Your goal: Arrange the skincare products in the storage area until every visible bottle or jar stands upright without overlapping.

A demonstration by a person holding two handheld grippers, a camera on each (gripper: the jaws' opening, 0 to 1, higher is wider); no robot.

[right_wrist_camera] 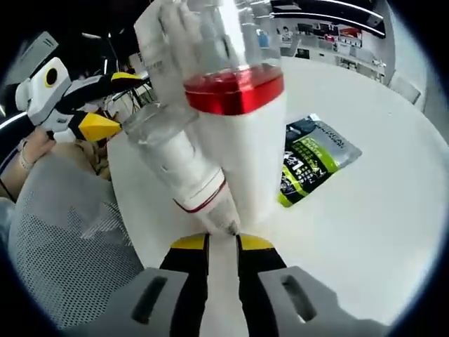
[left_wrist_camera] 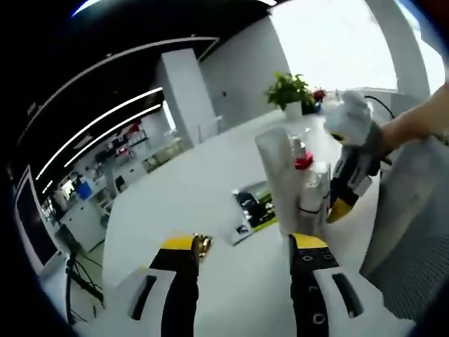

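**Bottles clustered on the worktop, right hand-held gripper closed on one**

In the right gripper view, the right hand-held gripper (right_wrist_camera: 222, 242) was seen narrowed on a tilted white bottle (right_wrist_camera: 184, 168), which leaned against a red-banded bottle (right_wrist_camera: 242, 119). A green pouch (right_wrist_camera: 312, 161) was lying at 3 o'clock on the white worktop (right_wrist_camera: 365, 232). In the left gripper view, the left hand-held gripper (left_wrist_camera: 245, 246) was held wide with nothing gripped, the bottle cluster at 1 o'clock.

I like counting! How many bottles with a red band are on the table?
1. The red-banded bottle stands near the right gripper, beside a leaning clear-capped bottle. Others may hide behind them.
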